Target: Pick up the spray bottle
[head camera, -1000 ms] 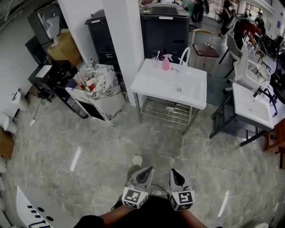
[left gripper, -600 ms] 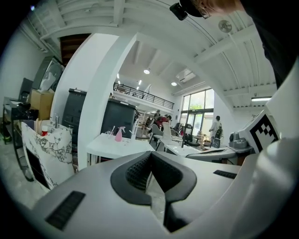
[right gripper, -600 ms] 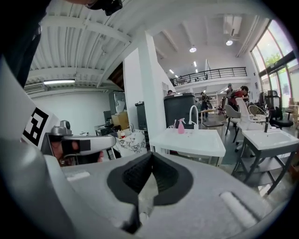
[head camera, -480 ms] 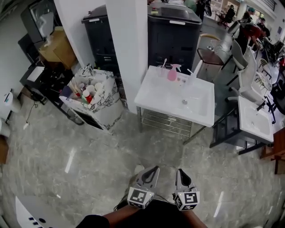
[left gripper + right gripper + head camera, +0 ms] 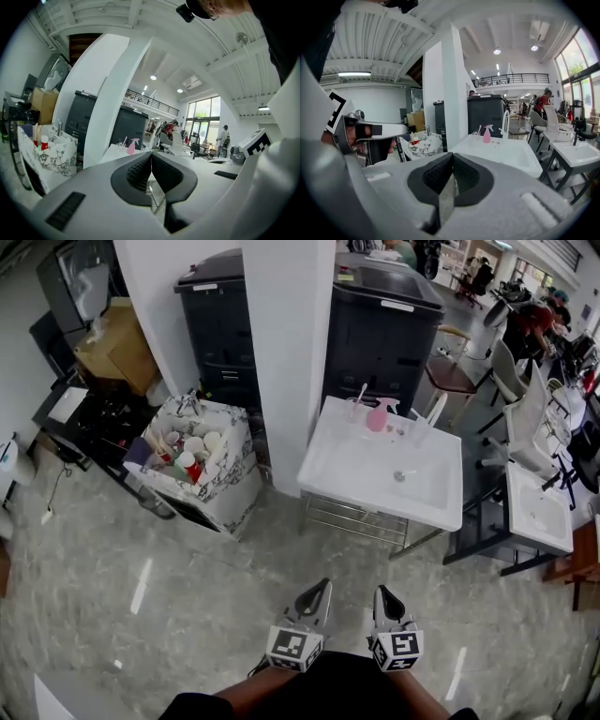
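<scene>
The left hand-held gripper (image 5: 323, 586) and right hand-held gripper (image 5: 383, 592) are hovering closed and empty, the spray bottle (image 5: 378, 415) standing at the sink's (image 5: 361, 470) back edge.

A: The floor (image 5: 141, 559)?
B: Glossy, grey, stone-like.
A: And at one o'clock?
B: A smooth, glossy white sink (image 5: 356, 470) on a shiny metal frame (image 5: 356, 518); the spray bottle (image 5: 377, 416) looks pink plastic.

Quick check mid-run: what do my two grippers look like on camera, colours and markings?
The left gripper and right gripper are both light grey shells tapering to a point, with black ribbed pads inside. Each carries a white cube with black square markers at its rear. No cables show. The person wears dark clothing.
</scene>
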Demonstrator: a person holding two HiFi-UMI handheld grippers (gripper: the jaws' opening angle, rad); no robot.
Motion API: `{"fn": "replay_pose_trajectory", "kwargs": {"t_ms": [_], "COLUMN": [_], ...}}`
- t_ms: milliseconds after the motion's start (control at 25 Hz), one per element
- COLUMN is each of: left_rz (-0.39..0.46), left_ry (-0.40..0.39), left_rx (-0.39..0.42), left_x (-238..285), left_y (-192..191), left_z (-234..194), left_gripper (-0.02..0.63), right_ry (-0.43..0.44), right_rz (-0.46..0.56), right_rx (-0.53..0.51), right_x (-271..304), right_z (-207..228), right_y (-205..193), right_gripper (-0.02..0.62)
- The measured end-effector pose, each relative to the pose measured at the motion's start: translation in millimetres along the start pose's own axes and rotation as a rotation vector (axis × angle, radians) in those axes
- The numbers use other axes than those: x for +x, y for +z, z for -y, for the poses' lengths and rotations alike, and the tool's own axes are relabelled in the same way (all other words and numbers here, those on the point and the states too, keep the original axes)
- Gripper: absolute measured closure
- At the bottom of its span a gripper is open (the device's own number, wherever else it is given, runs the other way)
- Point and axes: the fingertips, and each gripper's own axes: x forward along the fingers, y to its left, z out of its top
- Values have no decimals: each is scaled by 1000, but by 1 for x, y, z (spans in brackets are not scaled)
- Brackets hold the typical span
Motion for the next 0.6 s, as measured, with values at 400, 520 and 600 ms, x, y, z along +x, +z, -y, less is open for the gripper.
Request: {"fn": "replay_pose_trajectory", "kwargs": {"t_ms": [400,520,600], "left_rz": [23,34,33], "left_ry": [-46,-52,-60], "left_rx": [-13,-3,10], "left_x": [29,41,49], "left_y": [26,33,36], "left_z": [-26,-40,-49], "left_gripper": [589,589,589], "right_ry": [-42,-57,-63], "right_rz": [16,19,24], "right_rx": [-58,-32,19], "right_x": [38,54,62], "right_z": [1,7,12], "right_y": [36,41,45], "right_gripper": [595,595,596]}}
